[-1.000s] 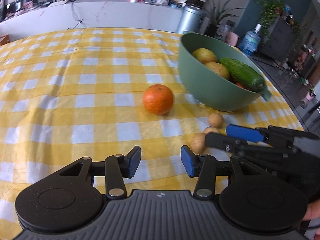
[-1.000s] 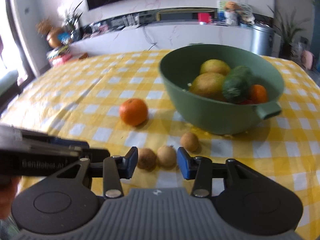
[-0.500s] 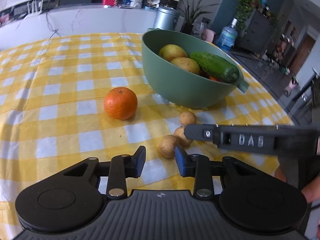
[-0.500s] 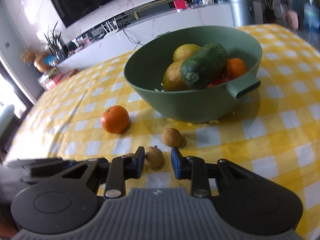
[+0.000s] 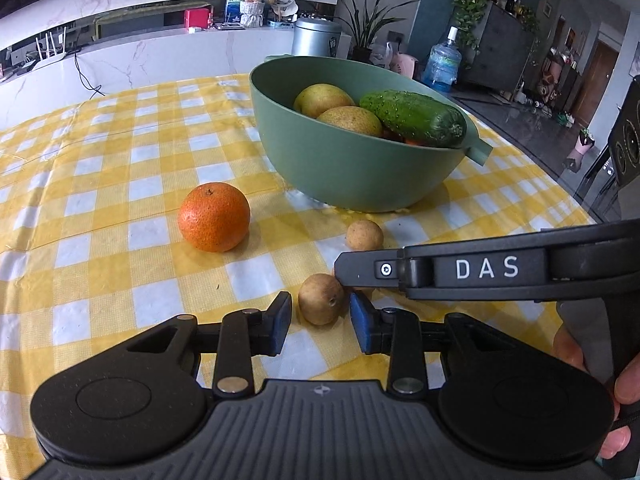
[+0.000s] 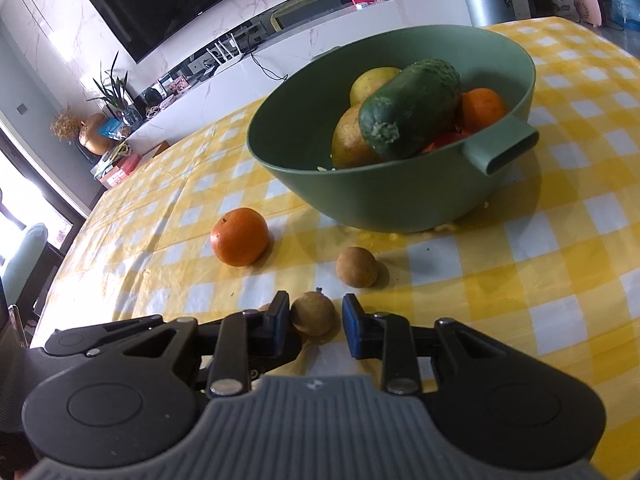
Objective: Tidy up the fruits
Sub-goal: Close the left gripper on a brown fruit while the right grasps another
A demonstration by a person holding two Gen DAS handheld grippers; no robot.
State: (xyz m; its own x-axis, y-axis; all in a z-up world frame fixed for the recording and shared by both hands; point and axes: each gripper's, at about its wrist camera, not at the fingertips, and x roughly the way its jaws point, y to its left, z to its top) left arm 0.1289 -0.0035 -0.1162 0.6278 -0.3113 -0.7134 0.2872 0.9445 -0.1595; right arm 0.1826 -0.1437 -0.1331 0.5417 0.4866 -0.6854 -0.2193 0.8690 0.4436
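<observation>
Both grippers straddle small brown fruits on the checked cloth: left gripper [image 5: 320, 320] and right gripper [image 6: 314, 320], jaws narrowed but apparently not yet pinching. Next: squeeze, lift toward the bowl [image 5: 340, 168].

Left gripper [image 5: 320, 320]: angled down toward the desk, jaws narrowly parted, a small brown fruit [image 5: 320, 300] framed between them; a slim gap is seen at the left jaw. Right gripper [image 6: 314, 316]: likewise angled down, jaws narrowly parted about a second small brown fruit [image 6: 312, 314], which meets the left jaw and is clear of the right. The two grippers are set side by side, tips nearly touching. The right hand [image 5: 592, 368] is wrapped around its handle.
</observation>
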